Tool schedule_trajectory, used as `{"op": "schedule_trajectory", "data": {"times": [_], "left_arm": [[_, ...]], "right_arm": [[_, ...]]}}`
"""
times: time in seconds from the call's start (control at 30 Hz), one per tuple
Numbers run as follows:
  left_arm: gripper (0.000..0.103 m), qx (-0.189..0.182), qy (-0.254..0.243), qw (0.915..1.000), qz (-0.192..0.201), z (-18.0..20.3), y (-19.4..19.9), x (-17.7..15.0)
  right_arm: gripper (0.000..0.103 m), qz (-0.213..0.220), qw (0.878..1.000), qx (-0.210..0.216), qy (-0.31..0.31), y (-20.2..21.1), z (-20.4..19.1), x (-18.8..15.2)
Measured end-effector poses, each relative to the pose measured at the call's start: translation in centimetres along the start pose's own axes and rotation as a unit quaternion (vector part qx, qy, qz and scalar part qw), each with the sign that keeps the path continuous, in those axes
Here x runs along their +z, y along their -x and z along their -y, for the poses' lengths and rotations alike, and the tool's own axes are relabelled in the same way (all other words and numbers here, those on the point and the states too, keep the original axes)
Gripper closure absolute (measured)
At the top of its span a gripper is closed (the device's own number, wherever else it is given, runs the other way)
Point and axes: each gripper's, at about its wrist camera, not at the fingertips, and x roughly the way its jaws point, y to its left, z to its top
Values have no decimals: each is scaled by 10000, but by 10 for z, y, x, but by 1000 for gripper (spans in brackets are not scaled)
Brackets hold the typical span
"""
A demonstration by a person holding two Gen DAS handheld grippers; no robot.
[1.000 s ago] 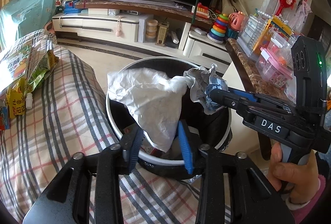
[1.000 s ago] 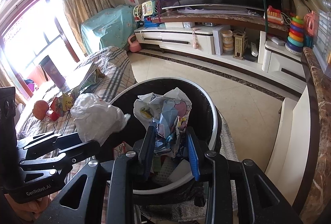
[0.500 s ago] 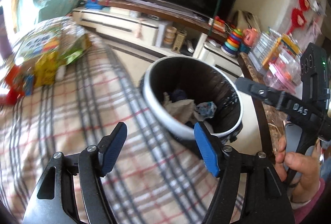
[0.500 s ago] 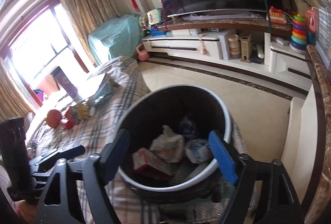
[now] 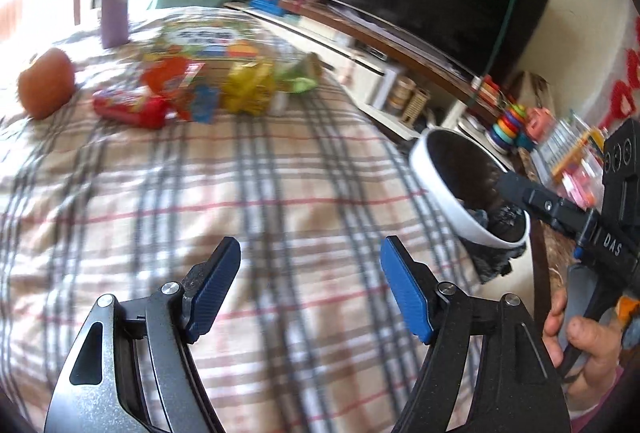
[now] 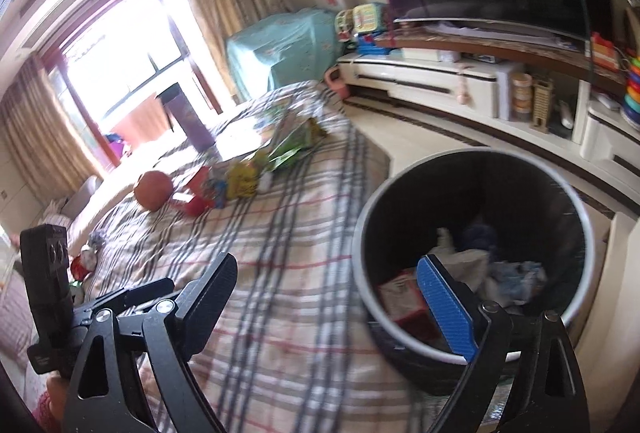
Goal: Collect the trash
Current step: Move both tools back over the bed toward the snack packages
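Both tools [image 5: 310, 283] [image 6: 340, 309] now spread, empty, bin [image 6: 472, 261] upright, mouth up

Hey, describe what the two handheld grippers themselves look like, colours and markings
Both are black with ribbed blue pads and silver pivot screws. The left gripper has greyer arms. The right gripper has white "DAS" lettering and a boxy black top module; a bare hand with a pink cuff grips it.

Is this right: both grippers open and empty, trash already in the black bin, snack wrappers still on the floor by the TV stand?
Not quite. The snack wrappers lie on the plaid blanket, not the floor; the left wrist view shows it. The rest holds: left gripper and right gripper are open and empty, and the black bin holds trash.
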Motion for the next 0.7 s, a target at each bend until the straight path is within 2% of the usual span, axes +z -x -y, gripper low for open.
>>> {"op": "schedule_trajectory", "data": {"times": [0.17,0.5,0.7], "left_arm": [[29,171,198,9997,33,-27,6,-2],[27,407,382,9984,-24,-66,4,-2],[18,604,363,9975,-112,-79,-2,5]], "right_arm": [[10,-81,9998,112,118,-19,-22,-4],[10,-306,9985,426,121,-53,-41,-2],[10,-452,9977,483,115,-76,-51,3]]}}
